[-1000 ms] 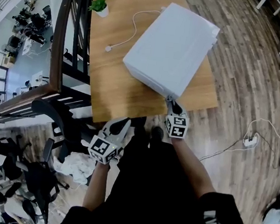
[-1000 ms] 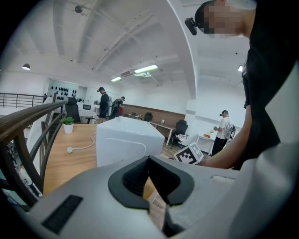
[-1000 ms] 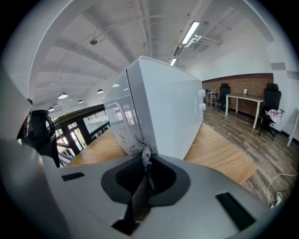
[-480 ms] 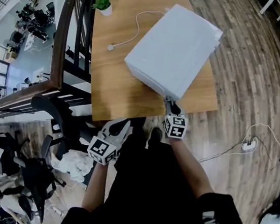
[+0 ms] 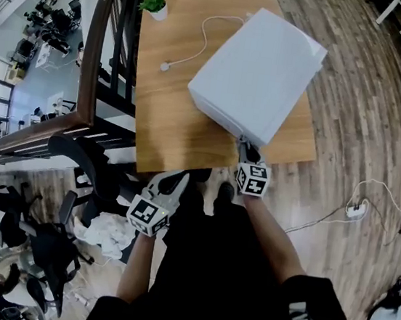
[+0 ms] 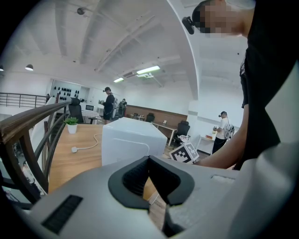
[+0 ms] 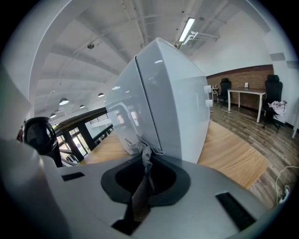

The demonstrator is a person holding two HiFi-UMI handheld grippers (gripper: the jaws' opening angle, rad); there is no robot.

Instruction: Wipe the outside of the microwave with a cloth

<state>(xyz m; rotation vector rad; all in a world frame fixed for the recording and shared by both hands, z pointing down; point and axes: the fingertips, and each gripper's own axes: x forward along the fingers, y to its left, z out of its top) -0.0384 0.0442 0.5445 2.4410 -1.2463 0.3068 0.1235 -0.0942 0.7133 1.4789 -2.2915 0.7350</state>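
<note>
Wooden table (image 5: pixel 168 126) surface is seen below. Between the right gripper's (image 5: pixel 246 149) clenched jaws 1 grey cloth (image 7: pixel 140 191) is pinched, its tip pressed to the near lower corner of the white microwave (image 5: pixel 260 72) just ahead. The left gripper (image 5: pixel 174 181) is held closed on nothing, the microwave well beyond its jaws.
</note>
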